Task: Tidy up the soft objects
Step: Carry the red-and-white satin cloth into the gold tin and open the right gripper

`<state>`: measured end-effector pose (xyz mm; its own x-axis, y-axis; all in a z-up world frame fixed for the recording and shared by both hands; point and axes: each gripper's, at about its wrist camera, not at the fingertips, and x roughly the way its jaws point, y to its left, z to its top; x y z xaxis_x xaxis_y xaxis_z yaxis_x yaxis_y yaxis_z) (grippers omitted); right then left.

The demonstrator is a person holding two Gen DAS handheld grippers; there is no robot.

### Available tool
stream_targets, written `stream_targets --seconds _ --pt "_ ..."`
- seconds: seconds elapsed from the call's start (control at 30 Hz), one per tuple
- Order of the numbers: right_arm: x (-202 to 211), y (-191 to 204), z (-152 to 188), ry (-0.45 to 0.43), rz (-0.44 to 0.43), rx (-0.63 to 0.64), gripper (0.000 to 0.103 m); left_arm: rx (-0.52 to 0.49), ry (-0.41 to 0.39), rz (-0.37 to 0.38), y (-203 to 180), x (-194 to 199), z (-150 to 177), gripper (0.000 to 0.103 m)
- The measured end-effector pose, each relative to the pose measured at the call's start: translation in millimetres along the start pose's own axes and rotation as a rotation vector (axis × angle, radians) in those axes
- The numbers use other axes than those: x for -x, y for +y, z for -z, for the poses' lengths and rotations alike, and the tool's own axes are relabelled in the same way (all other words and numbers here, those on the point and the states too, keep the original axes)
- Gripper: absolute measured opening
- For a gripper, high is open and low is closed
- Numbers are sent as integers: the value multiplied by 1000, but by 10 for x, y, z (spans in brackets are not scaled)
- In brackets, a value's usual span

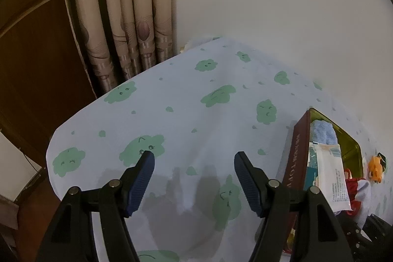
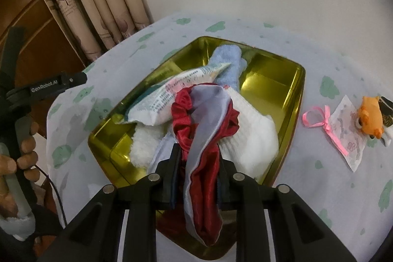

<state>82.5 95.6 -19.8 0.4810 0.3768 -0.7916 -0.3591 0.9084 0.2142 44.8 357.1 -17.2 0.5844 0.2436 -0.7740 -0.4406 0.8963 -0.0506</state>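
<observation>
A gold tin box (image 2: 292, 92) stands on the bed; its dark red outer wall shows in the left wrist view (image 1: 298, 154). In it lie a blue towel (image 2: 228, 58), a tissue pack (image 2: 172, 95) and white fluffy cloth (image 2: 255, 136). My right gripper (image 2: 200, 163) is shut on a red and grey satin scrunchie (image 2: 203, 114), holding it over the box's near part. My left gripper (image 1: 194, 176) is open and empty over the sheet, left of the box.
An orange plush toy (image 2: 371, 119) and a small pouch with a pink ribbon (image 2: 343, 136) lie on the green-patterned sheet (image 1: 196, 102) right of the box. Curtains (image 1: 127, 16) and a wooden panel stand beyond the bed's left edge.
</observation>
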Motion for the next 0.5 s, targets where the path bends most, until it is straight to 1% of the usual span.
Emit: stream_targets --seconds 0.03,0.07,0.1,0.13,0.17,0.2,0.3,0.37,0.4,0.5 --pt "-6 -9 6 0 1 -1 27 -4 4 0 -10 -5 4 69" --pt "10 -6 13 -7 4 -2 33 -5 6 -1 -16 -12 6 69" --pt "32 4 21 -18 3 -3 42 -5 7 -1 -19 -15 4 69" --pt "64 12 28 -31 13 -1 48 -5 9 -2 -20 -19 6 69" --pt "90 7 32 -37 27 5 60 -4 10 -3 -18 -18 7 69" --pt "120 18 32 -44 36 11 66 -2 10 -2 -17 -19 6 69" --pt "243 42 18 -60 56 34 67 -1 14 -2 -21 -24 6 69" --pt "329 28 11 -69 53 39 68 1 14 -3 -21 -22 7 69" --pt "387 11 3 -75 57 39 71 0 14 -2 -21 -23 6 69" --pt "553 -83 -15 -104 62 19 72 -1 14 -4 -22 -22 8 69"
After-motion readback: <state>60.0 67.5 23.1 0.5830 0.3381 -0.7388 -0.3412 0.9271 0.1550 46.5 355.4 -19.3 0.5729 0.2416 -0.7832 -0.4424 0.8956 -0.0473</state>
